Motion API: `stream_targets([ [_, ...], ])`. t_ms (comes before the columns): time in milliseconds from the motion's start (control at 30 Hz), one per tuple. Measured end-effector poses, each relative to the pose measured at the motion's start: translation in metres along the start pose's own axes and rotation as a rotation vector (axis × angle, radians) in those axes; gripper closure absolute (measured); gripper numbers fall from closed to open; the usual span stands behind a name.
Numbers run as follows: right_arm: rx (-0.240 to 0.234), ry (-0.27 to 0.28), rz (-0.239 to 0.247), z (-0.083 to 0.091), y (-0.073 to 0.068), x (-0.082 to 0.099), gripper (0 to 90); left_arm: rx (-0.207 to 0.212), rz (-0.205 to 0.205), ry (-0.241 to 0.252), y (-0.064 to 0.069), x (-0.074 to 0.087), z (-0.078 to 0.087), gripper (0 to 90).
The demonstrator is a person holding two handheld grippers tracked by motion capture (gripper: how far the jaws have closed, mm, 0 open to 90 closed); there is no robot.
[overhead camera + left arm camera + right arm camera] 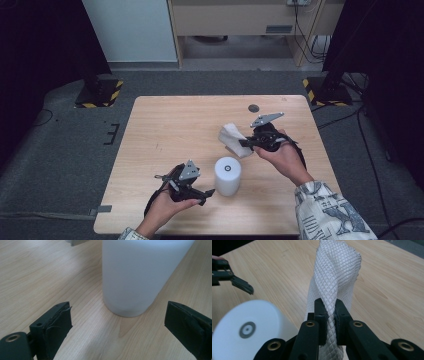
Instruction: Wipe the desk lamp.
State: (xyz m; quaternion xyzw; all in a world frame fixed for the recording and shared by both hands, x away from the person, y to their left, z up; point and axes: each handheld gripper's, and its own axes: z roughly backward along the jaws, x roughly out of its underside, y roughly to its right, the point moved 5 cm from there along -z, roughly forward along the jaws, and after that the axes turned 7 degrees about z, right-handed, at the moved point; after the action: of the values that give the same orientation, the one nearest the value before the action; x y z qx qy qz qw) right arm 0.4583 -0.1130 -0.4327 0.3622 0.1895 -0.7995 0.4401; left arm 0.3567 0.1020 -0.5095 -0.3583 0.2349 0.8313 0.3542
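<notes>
Pinched tight, the jaws of my right gripper [331, 307] clamp a white cloth [337, 272]; this close view shows its quilted diamond weave, which the high view leaves a pale lump [232, 136]. Jaws of my left gripper [117, 320] stand spread, just short of a smooth white cylinder [140, 272], upright on the wood-grain table [165, 130]. Bare table lies to its left.

Your right sleeve [325, 210] was pale with a dark blue-grey print. Each gripper, left [206, 196] and right [243, 143], was black and topped with a grey three-cornered plate [189, 170]. Brass-ringed holes [310, 324] marked the jaw arms, and the left pads [58, 323] looked frayed.
</notes>
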Motion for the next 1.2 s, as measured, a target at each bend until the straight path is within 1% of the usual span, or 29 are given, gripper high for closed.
stream_targets([
  [67, -0.004, 0.000, 0.003, 0.001, -0.002, -0.002, 83.9, 0.000, -0.006, 0.000, 0.002, -0.001, -0.002, 7.3],
  [100, -0.005, 0.009, 0.016, 0.003, -0.007, -0.004, 83.9, 0.002, -0.005, 0.000, 0.003, -0.002, -0.003, 7.5],
  [133, -0.005, 0.009, 0.016, 0.003, -0.007, -0.004, 83.9, 0.002, -0.005, 0.000, 0.003, -0.002, -0.003, 7.7],
  [167, -0.012, 0.015, 0.030, 0.006, -0.013, -0.007, 83.8, 0.005, 0.000, 0.003, 0.004, -0.003, -0.005, 8.1],
  [233, -0.020, 0.023, 0.037, 0.010, -0.018, -0.009, 83.8, 0.016, 0.015, 0.016, 0.004, -0.005, -0.006, 8.9],
  [267, -0.021, 0.027, 0.040, 0.013, -0.020, -0.011, 83.8, 0.016, 0.015, 0.016, 0.004, -0.005, -0.006, 9.8],
  [300, -0.024, 0.033, 0.045, 0.016, -0.022, -0.012, 83.8, 0.026, 0.014, 0.026, 0.007, -0.007, -0.006, 10.8],
  [400, -0.033, 0.041, 0.055, 0.021, -0.030, -0.014, 83.8, 0.025, -0.001, 0.030, 0.012, -0.008, -0.007, 13.6],
  [433, -0.033, 0.041, 0.055, 0.021, -0.030, -0.014, 83.8, 0.025, -0.001, 0.030, 0.012, -0.008, -0.007, 14.6],
  [467, -0.051, 0.049, 0.049, 0.023, -0.037, -0.014, 83.8, 0.022, -0.006, 0.036, 0.013, -0.009, -0.006, 15.7],
  [500, -0.051, 0.049, 0.049, 0.023, -0.037, -0.014, 83.8, 0.022, -0.006, 0.036, 0.013, -0.009, -0.006, 17.1],
  [567, -0.065, 0.040, 0.062, 0.023, -0.045, -0.014, 83.8, 0.026, -0.007, 0.042, 0.014, -0.010, -0.006, 18.4],
  [633, -0.086, 0.027, 0.065, 0.020, -0.052, -0.012, 83.8, 0.034, -0.011, 0.043, 0.015, -0.010, -0.007, 20.4],
  [667, -0.112, 0.021, 0.057, 0.016, -0.058, -0.009, 83.8, 0.035, -0.012, 0.043, 0.015, -0.010, -0.006, 21.1],
  [767, -0.151, 0.002, 0.052, 0.012, -0.065, -0.004, 83.8, 0.032, -0.009, 0.046, 0.014, -0.010, -0.006, 21.4],
  [867, -0.174, -0.009, 0.043, 0.009, -0.067, -0.001, 83.8, 0.031, -0.011, 0.047, 0.013, -0.010, -0.006, 22.0],
  [933, -0.196, -0.010, 0.026, 0.009, -0.070, 0.000, 83.8, 0.029, -0.010, 0.046, 0.013, -0.010, -0.006, 22.0],
  [1000, -0.203, -0.007, 0.021, 0.010, -0.071, -0.001, 83.8, 0.029, -0.010, 0.046, 0.013, -0.010, -0.006, 22.1],
  [1033, -0.220, -0.012, 0.020, 0.010, -0.073, 0.000, 83.7, 0.028, -0.012, 0.046, 0.013, -0.009, -0.006, 22.1],
  [1100, -0.225, -0.013, 0.022, 0.011, -0.073, 0.000, 83.7, 0.027, -0.012, 0.046, 0.013, -0.009, -0.006, 22.2],
  [1133, -0.243, -0.019, 0.016, 0.011, -0.075, 0.001, 83.6, 0.027, -0.010, 0.047, 0.013, -0.010, -0.006, 22.2],
  [1167, -0.250, -0.030, 0.020, 0.010, -0.075, 0.002, 83.4, 0.027, -0.010, 0.047, 0.013, -0.010, -0.006, 22.3],
  [1200, -0.246, -0.046, 0.024, 0.008, -0.076, 0.004, 83.0, 0.030, -0.011, 0.045, 0.013, -0.010, -0.007, 22.3],
])
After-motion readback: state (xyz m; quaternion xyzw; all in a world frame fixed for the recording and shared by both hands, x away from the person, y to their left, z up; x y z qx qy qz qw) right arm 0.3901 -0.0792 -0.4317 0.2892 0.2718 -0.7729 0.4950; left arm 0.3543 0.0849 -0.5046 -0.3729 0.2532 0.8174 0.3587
